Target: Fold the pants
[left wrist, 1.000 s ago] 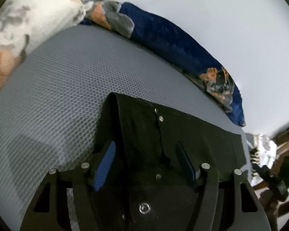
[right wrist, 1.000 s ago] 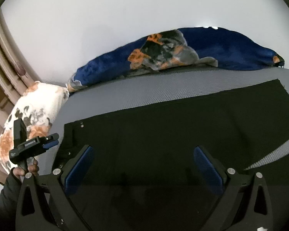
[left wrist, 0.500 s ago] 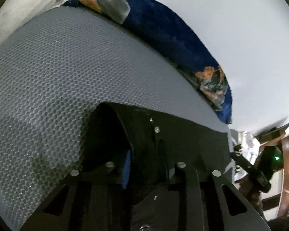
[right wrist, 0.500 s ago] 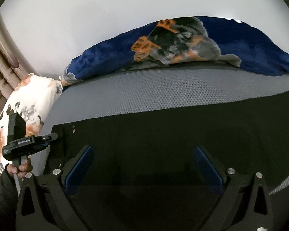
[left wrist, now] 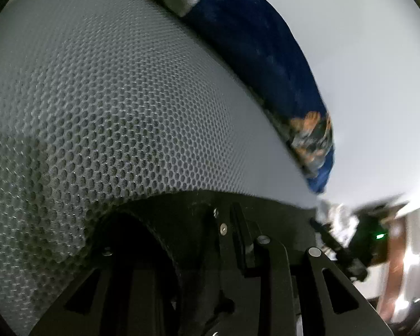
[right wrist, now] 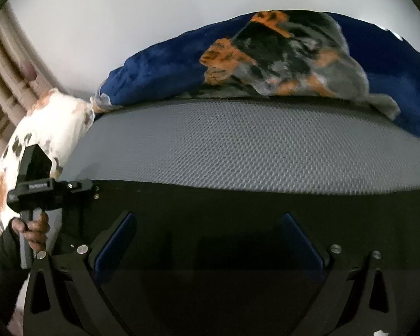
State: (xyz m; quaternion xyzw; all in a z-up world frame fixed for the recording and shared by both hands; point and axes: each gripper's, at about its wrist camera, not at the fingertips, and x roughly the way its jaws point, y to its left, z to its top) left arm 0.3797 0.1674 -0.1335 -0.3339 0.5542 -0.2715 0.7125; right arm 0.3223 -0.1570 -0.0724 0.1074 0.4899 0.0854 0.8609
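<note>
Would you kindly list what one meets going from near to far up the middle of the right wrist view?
Right hand-held gripper with open jaws, then black pants, grey mesh mattress, blue patterned blanket, white wall.

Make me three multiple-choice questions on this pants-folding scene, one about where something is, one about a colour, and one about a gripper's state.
1. Where does the blue blanket lie?
A. along the far edge of the grey mesh mattress
B. on top of the pants
C. on the floor

2. What colour are the pants?
A. white
B. black
C. red

3. How does the right gripper stand?
A. open above the pants
C. shut on the pillow
B. shut on the blanket

Answers:
1 A, it runs along the mattress's back edge by the wall.
2 B, the cloth is black against the grey mesh.
3 A, its blue pads stand wide apart.
</note>
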